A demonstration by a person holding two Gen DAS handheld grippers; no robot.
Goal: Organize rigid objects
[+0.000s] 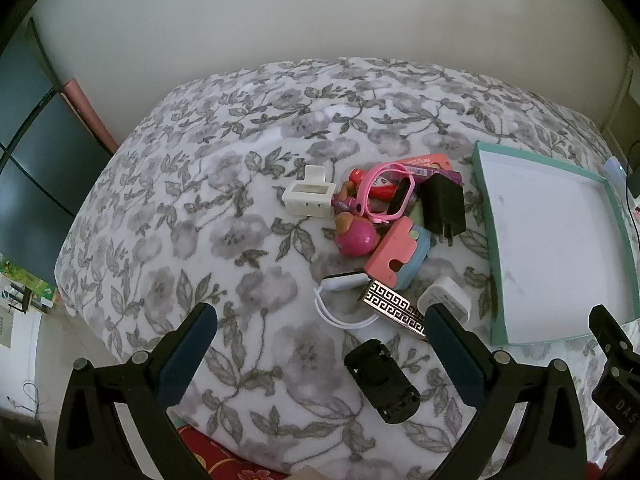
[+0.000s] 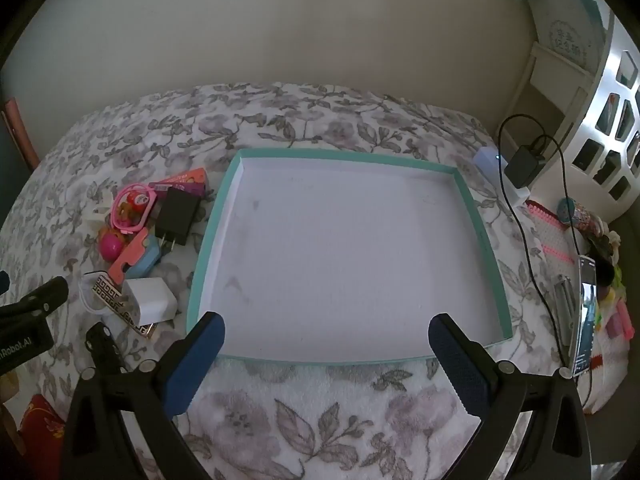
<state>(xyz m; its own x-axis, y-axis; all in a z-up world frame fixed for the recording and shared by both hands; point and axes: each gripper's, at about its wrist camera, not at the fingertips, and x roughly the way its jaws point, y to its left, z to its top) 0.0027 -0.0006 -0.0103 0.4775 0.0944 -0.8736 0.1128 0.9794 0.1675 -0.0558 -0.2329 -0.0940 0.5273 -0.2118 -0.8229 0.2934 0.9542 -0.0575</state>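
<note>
Left gripper (image 1: 320, 332) and right gripper (image 2: 326, 340) both spread wide, gripping nothing. Teal tray (image 2: 486, 236) on floral blanket (image 2: 320, 408), holding nothing. Left of tray: black charger (image 1: 443, 204), pink watch (image 1: 394, 192), white clip (image 1: 308, 196), pink ball toy (image 1: 357, 236), pink-blue case (image 1: 400, 254). Nearer, by tray's left front corner: white adapter (image 2: 150, 300), patterned bar (image 1: 394, 308), black clip (image 1: 384, 380).
</note>
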